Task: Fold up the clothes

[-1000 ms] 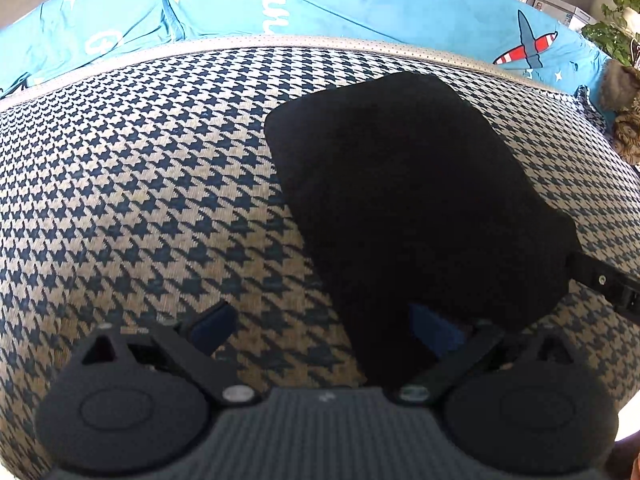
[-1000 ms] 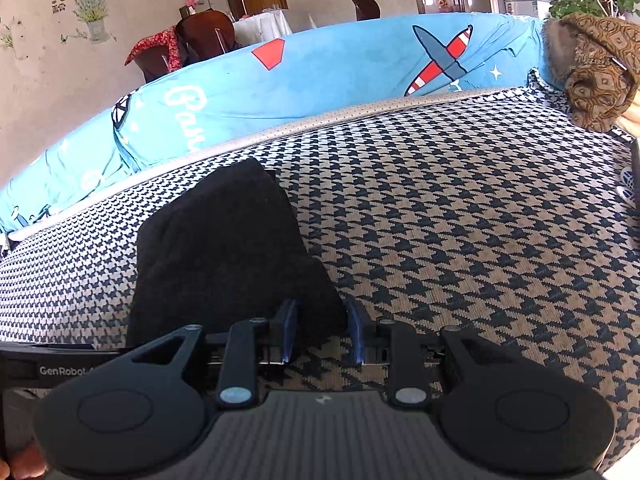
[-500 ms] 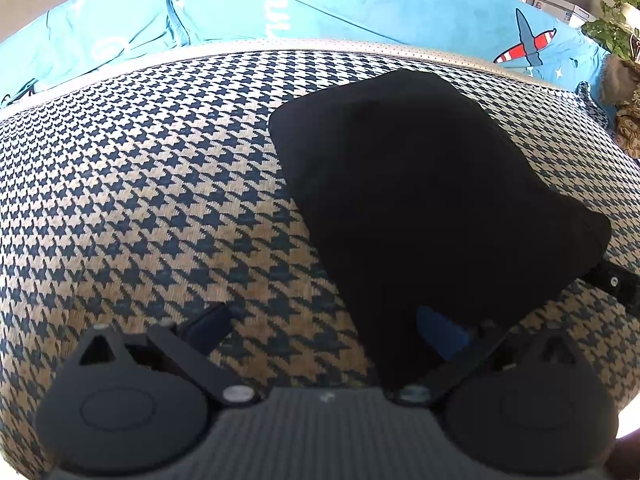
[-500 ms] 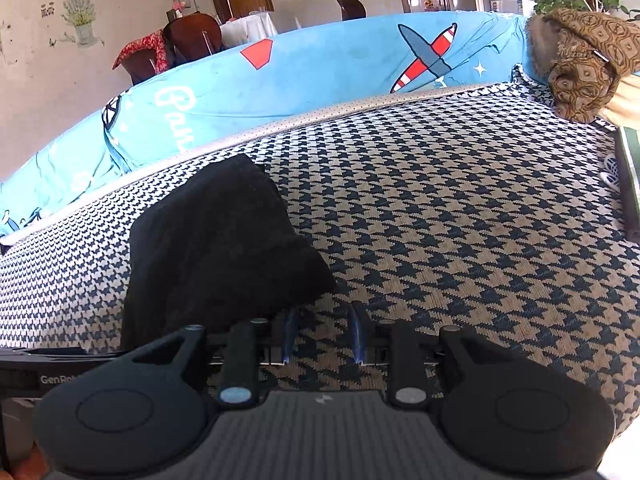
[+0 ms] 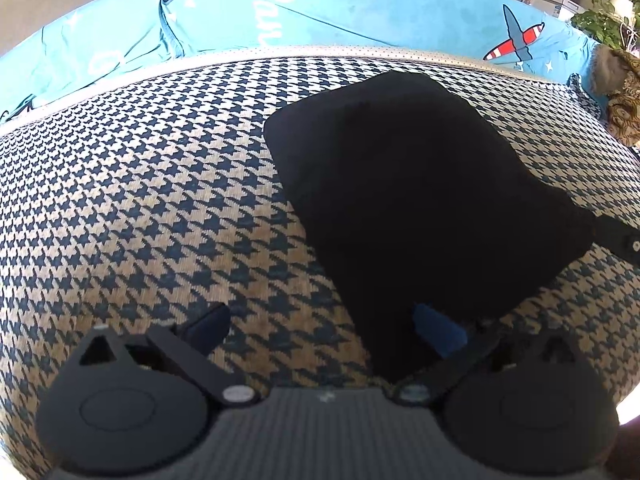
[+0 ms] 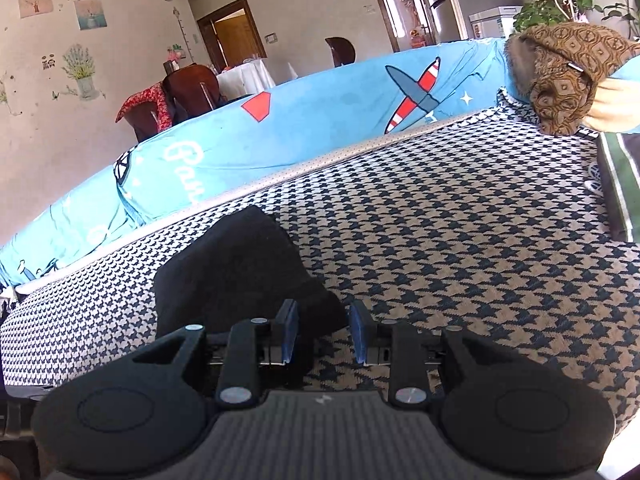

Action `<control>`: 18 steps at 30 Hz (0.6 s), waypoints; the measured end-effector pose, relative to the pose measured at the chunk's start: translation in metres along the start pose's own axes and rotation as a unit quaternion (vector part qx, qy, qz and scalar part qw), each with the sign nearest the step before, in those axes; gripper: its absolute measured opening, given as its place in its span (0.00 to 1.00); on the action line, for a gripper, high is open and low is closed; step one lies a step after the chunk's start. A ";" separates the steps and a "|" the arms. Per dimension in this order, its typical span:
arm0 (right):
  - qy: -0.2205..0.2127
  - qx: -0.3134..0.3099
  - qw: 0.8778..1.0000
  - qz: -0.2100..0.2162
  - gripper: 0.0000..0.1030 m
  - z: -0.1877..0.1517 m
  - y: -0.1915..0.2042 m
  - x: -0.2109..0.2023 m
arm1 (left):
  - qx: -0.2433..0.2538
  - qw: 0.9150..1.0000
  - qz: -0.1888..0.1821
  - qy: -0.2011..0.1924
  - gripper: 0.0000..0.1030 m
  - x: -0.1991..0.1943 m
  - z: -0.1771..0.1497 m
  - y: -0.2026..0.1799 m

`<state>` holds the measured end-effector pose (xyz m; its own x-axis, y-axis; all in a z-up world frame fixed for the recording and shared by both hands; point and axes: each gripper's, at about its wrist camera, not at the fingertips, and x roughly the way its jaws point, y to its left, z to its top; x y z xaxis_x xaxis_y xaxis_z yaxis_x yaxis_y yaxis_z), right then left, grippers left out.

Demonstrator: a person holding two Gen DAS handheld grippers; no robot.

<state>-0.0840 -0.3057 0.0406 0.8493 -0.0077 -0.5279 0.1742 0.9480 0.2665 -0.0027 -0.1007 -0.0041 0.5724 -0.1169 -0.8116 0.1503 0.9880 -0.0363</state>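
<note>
Left hand-held gripper (image 5: pixel 326 330) spread wide, right hand-held gripper (image 6: pixel 324 330) narrowly parted.

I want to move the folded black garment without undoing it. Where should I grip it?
Probably the near right corner of the garment, coming low from the near side. There the layers bunch into a thick edge, just ahead of the right gripper.

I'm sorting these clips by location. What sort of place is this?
Most likely a home living and dining area. The work surface is a houndstooth-covered cushion backed by a blue airplane-print cover, probably a sofa. Behind it stand a dining table with a white cloth, wooden chairs and a refrigerator.
</note>
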 end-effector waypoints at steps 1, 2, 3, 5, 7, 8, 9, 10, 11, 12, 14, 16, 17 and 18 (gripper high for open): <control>0.006 0.000 1.000 0.002 0.27 -0.001 0.002 0.003 | 0.000 1.000 0.000 0.002 1.00 0.000 0.000 0.000; 0.012 0.000 1.000 0.003 0.27 -0.002 0.004 0.007 | 0.000 1.000 0.000 0.004 1.00 0.001 0.000 0.000; 0.020 0.000 1.000 0.002 0.27 -0.002 0.005 0.011 | -0.001 1.000 0.000 0.006 1.00 0.001 0.000 0.000; 0.033 -0.002 0.999 -0.012 0.28 -0.004 0.008 0.019 | -0.001 1.000 -0.001 0.009 1.00 0.002 -0.001 0.000; 0.048 -0.004 0.999 -0.020 0.29 -0.006 0.009 0.027 | -0.002 1.000 -0.002 0.012 1.00 0.002 -0.001 0.000; 0.058 -0.004 0.998 -0.022 0.29 -0.007 0.009 0.031 | -0.002 1.000 -0.002 0.013 1.00 0.002 -0.001 0.000; 0.067 -0.005 0.997 -0.024 0.29 -0.008 0.009 0.034 | -0.001 1.000 -0.002 0.013 1.00 0.002 -0.002 0.001; 0.073 -0.005 0.997 -0.027 0.29 -0.009 0.009 0.036 | -0.001 1.000 -0.002 0.014 1.00 0.002 -0.002 0.000; 0.078 -0.006 0.997 -0.029 0.30 -0.011 0.009 0.038 | 0.000 1.000 -0.002 0.014 1.00 0.002 -0.002 0.000; 0.082 -0.009 0.996 -0.032 0.30 -0.012 0.009 0.040 | 0.001 1.000 -0.002 0.014 1.00 0.003 -0.002 0.000; 0.080 -0.028 0.996 -0.037 0.30 -0.014 0.012 0.041 | 0.002 1.000 -0.001 0.015 1.00 0.003 -0.003 0.000; 0.079 -0.043 0.995 -0.040 0.32 -0.015 0.014 0.041 | 0.002 1.000 -0.001 0.015 1.00 0.004 -0.003 0.000; 0.079 -0.045 0.995 -0.039 0.32 -0.015 0.015 0.041 | 0.002 1.000 -0.001 0.015 1.00 0.004 -0.003 0.001; 0.079 -0.045 0.995 -0.038 0.33 -0.015 0.014 0.040 | 0.003 1.000 -0.001 0.015 1.00 0.004 -0.003 0.001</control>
<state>-0.0548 -0.2876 0.0112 0.7456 -0.0371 -0.6654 0.1831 0.9714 0.1510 -0.0028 -0.1003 -0.0095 0.5474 -0.1164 -0.8288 0.1563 0.9871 -0.0354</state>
